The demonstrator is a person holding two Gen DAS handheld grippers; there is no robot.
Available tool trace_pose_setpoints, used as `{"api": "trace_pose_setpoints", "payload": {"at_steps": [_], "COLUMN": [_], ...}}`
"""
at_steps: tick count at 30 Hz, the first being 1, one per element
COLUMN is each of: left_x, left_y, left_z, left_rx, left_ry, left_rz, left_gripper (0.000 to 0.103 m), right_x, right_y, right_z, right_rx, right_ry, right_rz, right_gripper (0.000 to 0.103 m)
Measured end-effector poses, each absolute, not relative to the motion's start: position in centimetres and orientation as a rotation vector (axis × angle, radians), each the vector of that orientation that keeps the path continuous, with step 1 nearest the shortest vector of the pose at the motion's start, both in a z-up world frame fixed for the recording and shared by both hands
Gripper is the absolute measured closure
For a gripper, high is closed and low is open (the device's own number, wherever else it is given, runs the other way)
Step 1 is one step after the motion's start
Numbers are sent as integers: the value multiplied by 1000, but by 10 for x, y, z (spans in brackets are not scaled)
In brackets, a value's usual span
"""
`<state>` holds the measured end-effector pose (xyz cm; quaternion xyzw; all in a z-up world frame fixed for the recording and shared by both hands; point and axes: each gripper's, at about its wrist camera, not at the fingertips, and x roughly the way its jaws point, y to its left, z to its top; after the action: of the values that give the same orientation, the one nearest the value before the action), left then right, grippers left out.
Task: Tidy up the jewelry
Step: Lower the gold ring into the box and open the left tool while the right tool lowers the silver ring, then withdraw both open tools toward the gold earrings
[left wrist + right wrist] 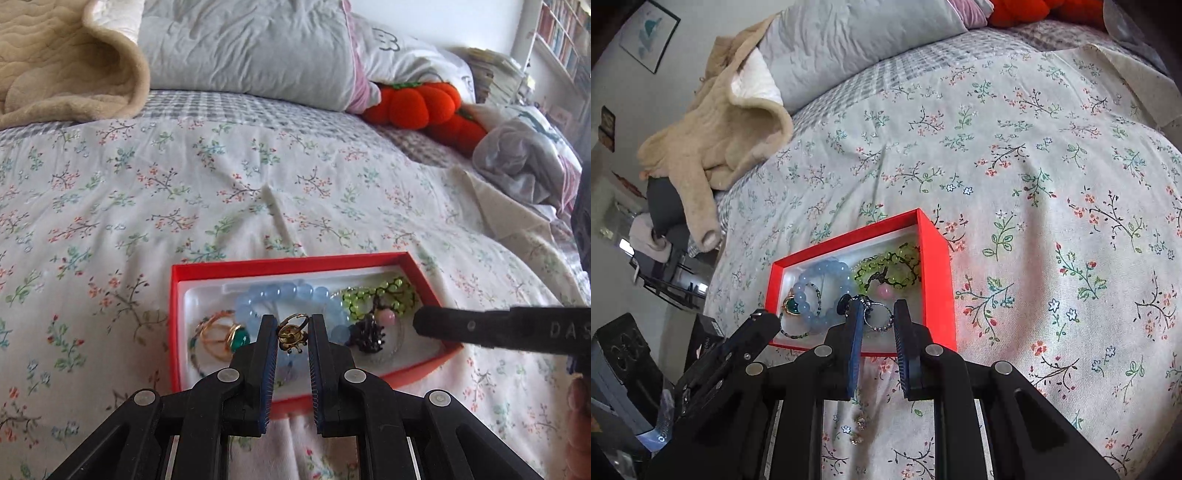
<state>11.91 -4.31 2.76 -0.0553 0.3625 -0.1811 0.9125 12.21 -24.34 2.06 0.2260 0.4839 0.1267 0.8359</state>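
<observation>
A red box [288, 266] with a white lining lies on the floral bedspread, also in the right wrist view [938, 258]. It holds a blue bead bracelet [280, 293], a green bead bracelet [373, 295], a gold ring with a green stone [236, 338] and a dark ornament [369, 334]. My left gripper [293, 319] is over the box, shut on a small gold ring [291, 332]. My right gripper [875, 308] hovers open over the box's near right corner, above a thin beaded ring [877, 317]. Small earrings [858, 430] lie on the bedspread under it.
Grey pillows [243, 48] and a beige blanket [66, 62] lie at the bed's head. Orange plush pumpkins [421, 99] and crumpled cloth [524, 162] sit at the far right. The bed's left edge drops to dark furniture [665, 214].
</observation>
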Motion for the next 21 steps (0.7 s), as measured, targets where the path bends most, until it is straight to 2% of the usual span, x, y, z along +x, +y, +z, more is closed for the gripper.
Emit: {"api": "trace_pose_setpoints", "payload": {"at_steps": [12, 14, 15, 16, 21], "left_x": [135, 135, 133, 132, 121], "left_y": [-59, -60, -59, -57, -41], "left_z": [22, 21, 22, 24, 35], "left_rx": [-41, -30, -26, -26, -56], "left_ry": [748, 755, 754, 748, 741], "left_rz": [-382, -373, -362, -351, -322], "left_gripper": [91, 81, 70, 65, 57], "right_x": [123, 123, 122, 122, 118], "right_y": [-244, -245, -246, -247, -252], "right_z": [19, 19, 20, 20, 28], "right_rx": [461, 470, 478, 485, 516], "right_ry": [1013, 1012, 1008, 1006, 987], "right_rz": [267, 267, 266, 267, 274], "right_gripper": [85, 85, 84, 84, 81]}}
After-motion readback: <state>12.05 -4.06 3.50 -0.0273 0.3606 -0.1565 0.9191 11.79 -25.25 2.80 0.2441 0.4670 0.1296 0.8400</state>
